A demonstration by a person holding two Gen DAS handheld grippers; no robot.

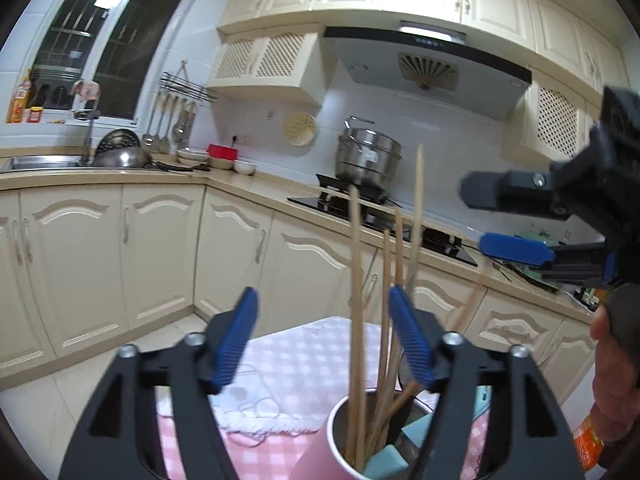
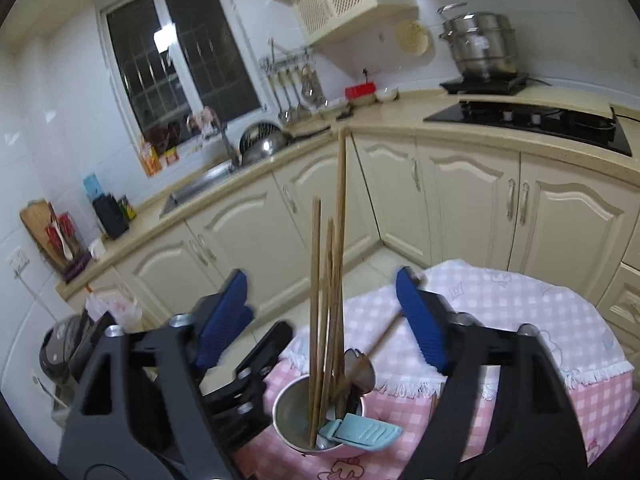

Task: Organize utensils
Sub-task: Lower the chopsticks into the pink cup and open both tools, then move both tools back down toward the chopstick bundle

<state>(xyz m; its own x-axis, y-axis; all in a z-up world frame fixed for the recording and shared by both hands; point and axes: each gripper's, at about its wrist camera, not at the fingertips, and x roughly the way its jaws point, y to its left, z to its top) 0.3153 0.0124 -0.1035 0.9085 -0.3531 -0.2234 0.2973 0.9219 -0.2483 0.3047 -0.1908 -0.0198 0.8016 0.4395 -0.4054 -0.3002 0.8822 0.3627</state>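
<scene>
Wooden chopsticks [image 2: 328,320] stand upright in a pink round cup [image 2: 288,408] with a light-blue plastic clip [image 2: 360,434], on the checked pink tablecloth [image 2: 520,320] near its edge. My left gripper [image 1: 324,336] and right gripper [image 2: 324,312] gape empty. No readable writing.

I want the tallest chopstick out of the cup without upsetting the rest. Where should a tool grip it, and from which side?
Grip the tallest chopstick on its upper shaft, above the tips of the shorter chopsticks, where it stands alone. Come from the side with fingers either side of the shaft, then lift straight up along its near-upright lean. Lower down it is bundled with the others inside the cup, so a low grip would likely catch several.
</scene>
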